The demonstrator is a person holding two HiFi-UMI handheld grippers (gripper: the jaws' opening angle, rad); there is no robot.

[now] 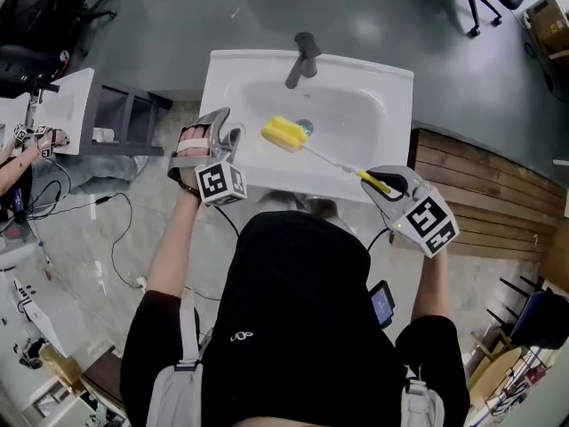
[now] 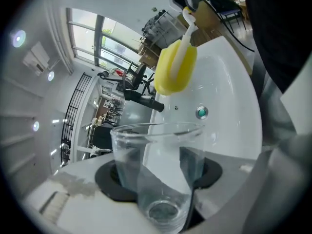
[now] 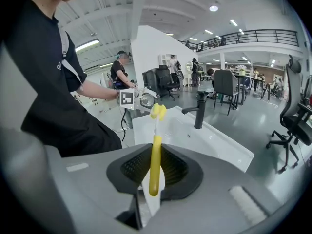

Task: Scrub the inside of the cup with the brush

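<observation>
A clear glass cup (image 2: pixel 157 165) sits between the dark pads of my left gripper (image 2: pixel 158 179), which is shut on it, mouth pointing over the basin. In the head view that gripper (image 1: pixel 219 146) holds the cup (image 1: pixel 234 138) at the sink's front left edge. The brush has a yellow handle (image 3: pixel 155 162), a thin white shaft and a yellow sponge head (image 1: pixel 283 133). My right gripper (image 3: pixel 155 172) is shut on the handle near the sink's front right corner (image 1: pixel 388 183). The sponge head (image 2: pixel 175 69) hangs just outside the cup's mouth, apart from it.
The white sink (image 1: pixel 364 92) carries a dark faucet (image 1: pixel 305 57) at its back and a drain (image 2: pixel 202 112) in the bowl. A wooden slatted surface (image 1: pixel 480 189) lies to the right. Office chairs (image 3: pixel 292 126) stand on the grey floor, and another person (image 3: pixel 119 69) is behind.
</observation>
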